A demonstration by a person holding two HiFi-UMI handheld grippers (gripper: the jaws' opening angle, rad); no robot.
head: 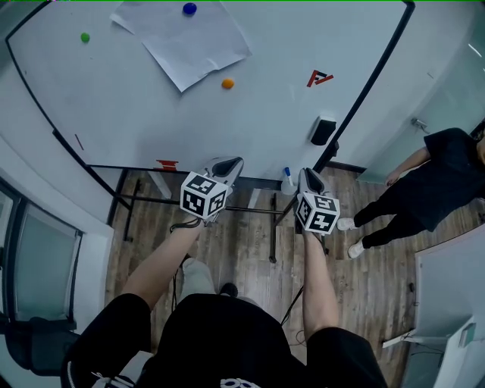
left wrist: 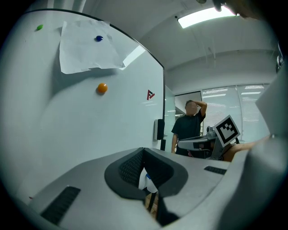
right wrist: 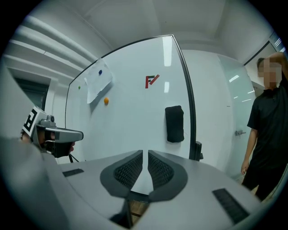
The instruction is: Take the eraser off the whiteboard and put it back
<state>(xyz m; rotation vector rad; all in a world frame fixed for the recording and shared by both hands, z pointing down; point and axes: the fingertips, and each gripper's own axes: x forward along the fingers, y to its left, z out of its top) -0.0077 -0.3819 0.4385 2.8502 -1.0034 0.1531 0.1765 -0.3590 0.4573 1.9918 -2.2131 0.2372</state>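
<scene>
The black eraser point(head: 323, 130) sticks to the whiteboard point(head: 136, 98) near its right frame. It also shows as the eraser point(right wrist: 174, 124) ahead and slightly right of the jaws in the right gripper view, and small and far as the eraser point(left wrist: 159, 129) in the left gripper view. My right gripper point(head: 309, 180) hangs a short way in front of the board, below and left of the eraser, apart from it. Its jaws stand almost together with only a thin slit and nothing in it point(right wrist: 145, 152). My left gripper point(head: 227, 168) is held further left, its jaws meeting at the tips point(left wrist: 143, 150), empty.
A sheet of paper point(head: 182, 38) hangs under a blue magnet point(head: 189, 9), with an orange magnet point(head: 227, 83) and a green magnet point(head: 85, 37) nearby. A spray bottle point(head: 287, 180) stands on the board's ledge between the grippers. A person in black point(head: 424, 182) stands right of the board.
</scene>
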